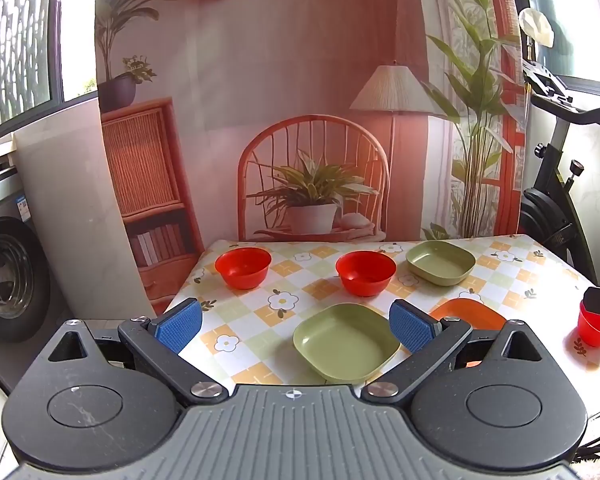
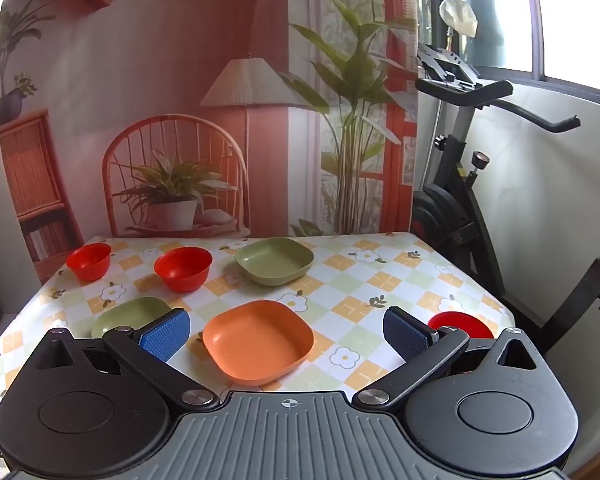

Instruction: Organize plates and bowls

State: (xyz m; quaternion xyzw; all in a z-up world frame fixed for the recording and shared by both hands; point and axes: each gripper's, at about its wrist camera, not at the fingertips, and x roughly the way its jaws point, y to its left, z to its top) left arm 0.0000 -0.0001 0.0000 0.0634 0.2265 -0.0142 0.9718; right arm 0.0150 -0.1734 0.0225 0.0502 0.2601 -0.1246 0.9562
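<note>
On the flowered tablecloth [image 1: 260, 312] lie two green square plates, one near [image 1: 346, 340] [image 2: 130, 314] and one far [image 1: 440, 262] [image 2: 274, 260], and an orange square plate [image 2: 258, 340] [image 1: 466, 314]. Two red bowls [image 1: 243, 266] [image 1: 366, 272] stand at the back left, seen again as bowls [image 2: 89, 260] [image 2: 183, 268] in the right wrist view. A third red bowl [image 2: 460, 324] [image 1: 592, 328] sits near the right edge. My left gripper [image 1: 296, 326] hovers open over the near green plate. My right gripper [image 2: 286, 334] is open above the orange plate. Neither holds anything.
A printed backdrop [image 1: 260, 100] hangs behind the table. A washing machine [image 1: 8, 272] stands at the left and an exercise bike [image 2: 480, 184] at the right. The table's right edge [image 2: 496, 300] runs close to the third red bowl.
</note>
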